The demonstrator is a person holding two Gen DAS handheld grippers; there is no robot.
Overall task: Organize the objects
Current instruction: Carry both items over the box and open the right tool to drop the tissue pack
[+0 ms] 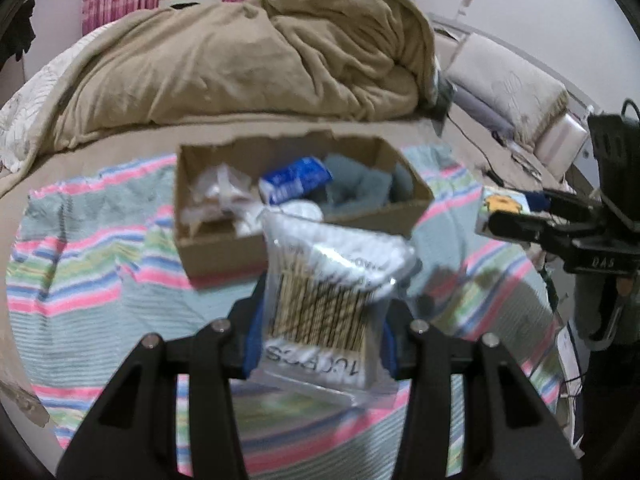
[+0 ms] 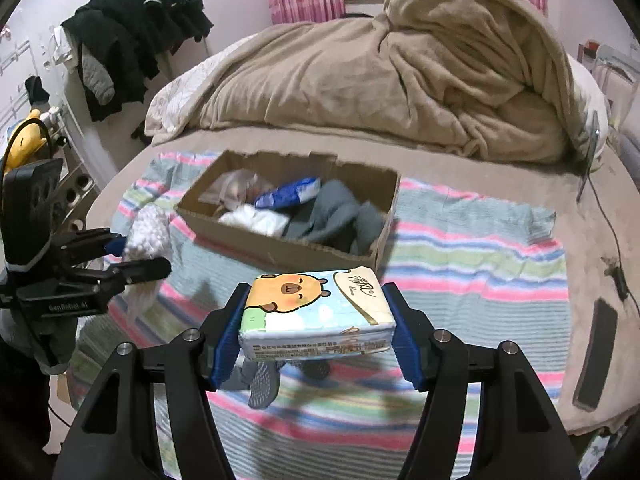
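My left gripper (image 1: 320, 340) is shut on a clear bag of cotton swabs (image 1: 328, 292), held upright above the striped towel (image 1: 80, 280). In the right wrist view this same gripper (image 2: 136, 256) appears at the left with the white bag (image 2: 146, 236) in it. My right gripper (image 2: 316, 332) is shut on a tissue pack (image 2: 316, 312) printed with a cartoon capybara, also lifted off the towel (image 2: 480, 280); the left wrist view shows that pack (image 1: 504, 208) at the right. Beyond both stands an open cardboard box (image 1: 224, 248) (image 2: 280, 252) holding a blue packet (image 1: 296, 180), grey cloth (image 2: 332, 216) and white items.
A rumpled tan blanket (image 2: 400, 80) fills the far half of the bed. Grey socks (image 2: 264, 380) lie on the towel under the tissue pack. A dark flat device (image 2: 596, 352) and a cable (image 2: 612, 240) lie on the right. Dark clothes (image 2: 136, 32) hang at the left wall.
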